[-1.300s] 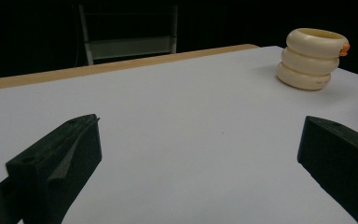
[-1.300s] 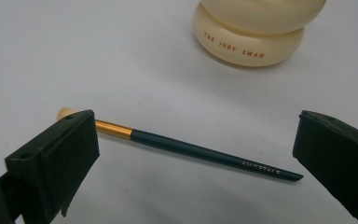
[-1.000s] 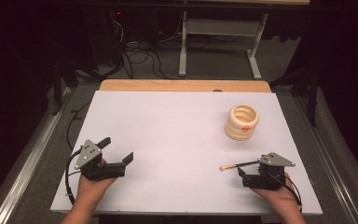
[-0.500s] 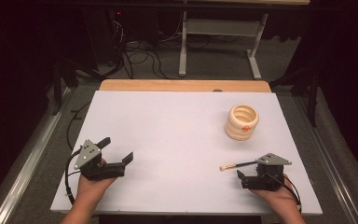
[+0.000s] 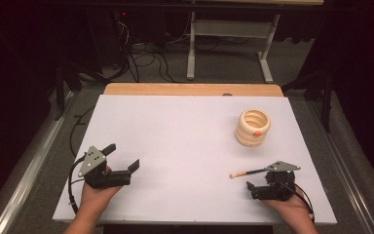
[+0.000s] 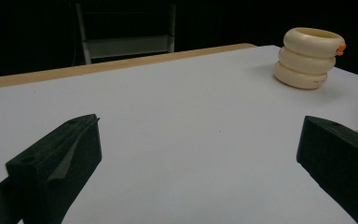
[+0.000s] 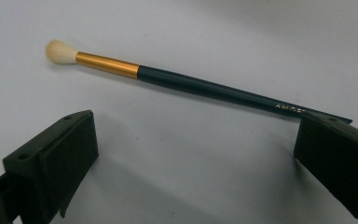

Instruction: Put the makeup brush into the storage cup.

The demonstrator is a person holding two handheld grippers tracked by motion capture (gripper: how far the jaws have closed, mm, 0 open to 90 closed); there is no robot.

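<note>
Right hand-held gripper (image 7: 191, 154) spread, empty, just short of the makeup brush (image 7: 186, 84) lying flat on the desk (image 5: 185, 141). Jaws are best advanced to straddle the dark handle mid-length, then closed squarely. Left hand-held gripper (image 5: 126, 158) spread, idle.

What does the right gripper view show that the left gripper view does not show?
Only the right gripper view shows the brush along its length: cream tuft, gold ferrule, dark handle, lying flat just beyond the open right claw. Only the left gripper view shows the cream ringed holder, standing upright, the table's wooden edge, and the open left claw. Both show the white tabletop; the left also catches the brush's tip.
</note>
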